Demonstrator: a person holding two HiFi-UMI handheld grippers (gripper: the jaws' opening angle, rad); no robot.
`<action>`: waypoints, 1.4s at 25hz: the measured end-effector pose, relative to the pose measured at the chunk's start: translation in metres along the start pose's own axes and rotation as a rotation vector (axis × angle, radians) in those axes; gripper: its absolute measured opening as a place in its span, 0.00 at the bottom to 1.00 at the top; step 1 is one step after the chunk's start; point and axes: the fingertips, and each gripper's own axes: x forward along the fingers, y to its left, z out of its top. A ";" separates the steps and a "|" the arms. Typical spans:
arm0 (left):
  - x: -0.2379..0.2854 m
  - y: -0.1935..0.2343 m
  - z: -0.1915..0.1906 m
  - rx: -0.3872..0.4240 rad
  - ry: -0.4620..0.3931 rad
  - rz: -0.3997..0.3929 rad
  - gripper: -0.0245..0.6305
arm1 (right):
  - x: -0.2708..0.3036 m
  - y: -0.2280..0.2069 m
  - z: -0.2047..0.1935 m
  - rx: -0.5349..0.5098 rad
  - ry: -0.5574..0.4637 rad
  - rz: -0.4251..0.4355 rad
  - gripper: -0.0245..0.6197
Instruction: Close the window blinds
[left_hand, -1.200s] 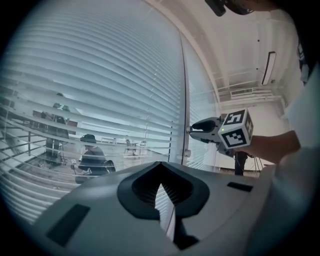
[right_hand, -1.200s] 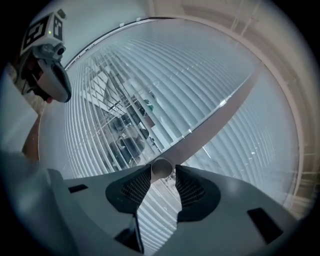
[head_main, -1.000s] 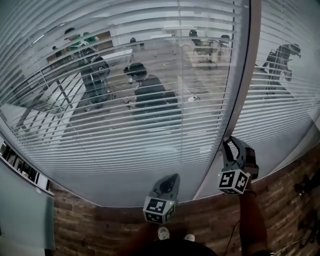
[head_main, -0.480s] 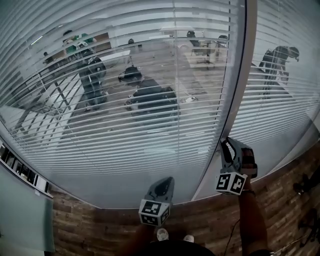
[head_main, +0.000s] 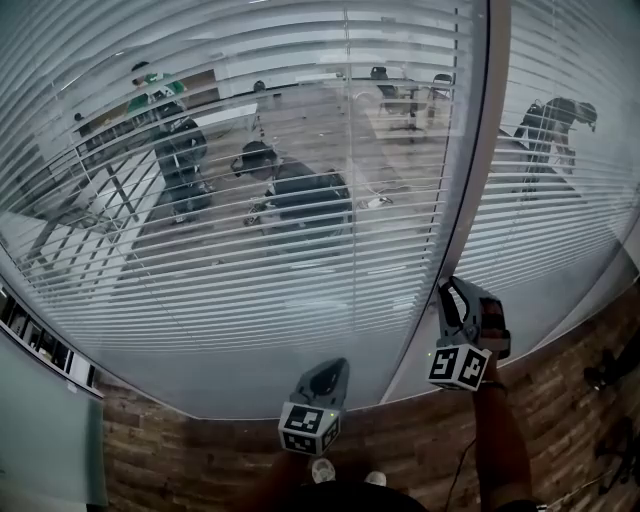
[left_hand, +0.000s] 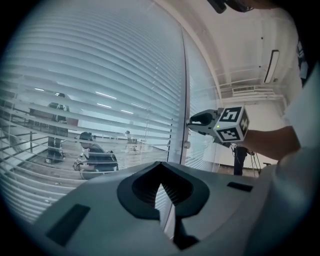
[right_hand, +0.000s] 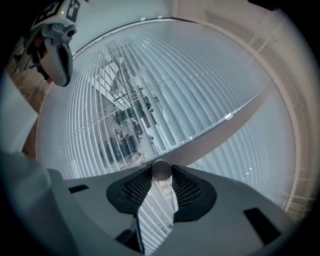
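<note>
White slatted blinds (head_main: 250, 270) hang behind the glass, their slats tilted partly open so a room beyond shows through; they also fill the right gripper view (right_hand: 200, 90). My right gripper (head_main: 452, 292) is at the vertical window post (head_main: 472, 200), shut on a small round grey knob (right_hand: 161, 170) held between its jaw tips. My left gripper (head_main: 328, 372) hangs lower and to the left, pointing at the glass, with its jaws shut and nothing in them (left_hand: 160, 167). The left gripper view shows the right gripper (left_hand: 192, 121) against the post.
A wood-pattern floor (head_main: 200, 450) runs below the glass, with my shoes (head_main: 325, 468) at the bottom. A pale cabinet (head_main: 45, 440) stands at the left. Dark objects and cables (head_main: 610, 380) lie on the floor at the right.
Both grippers keep their places. The right one has rolled slightly on the knob. The slats' tilt looks the same.
</note>
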 end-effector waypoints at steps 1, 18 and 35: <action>0.001 -0.002 0.000 0.003 0.002 -0.004 0.03 | 0.001 -0.001 0.000 0.016 -0.001 0.006 0.24; -0.002 -0.002 -0.015 0.001 0.025 0.001 0.03 | 0.003 -0.008 -0.003 0.576 -0.017 0.131 0.24; 0.004 -0.011 -0.018 -0.009 0.028 -0.015 0.03 | 0.008 -0.009 -0.016 1.548 -0.027 0.343 0.24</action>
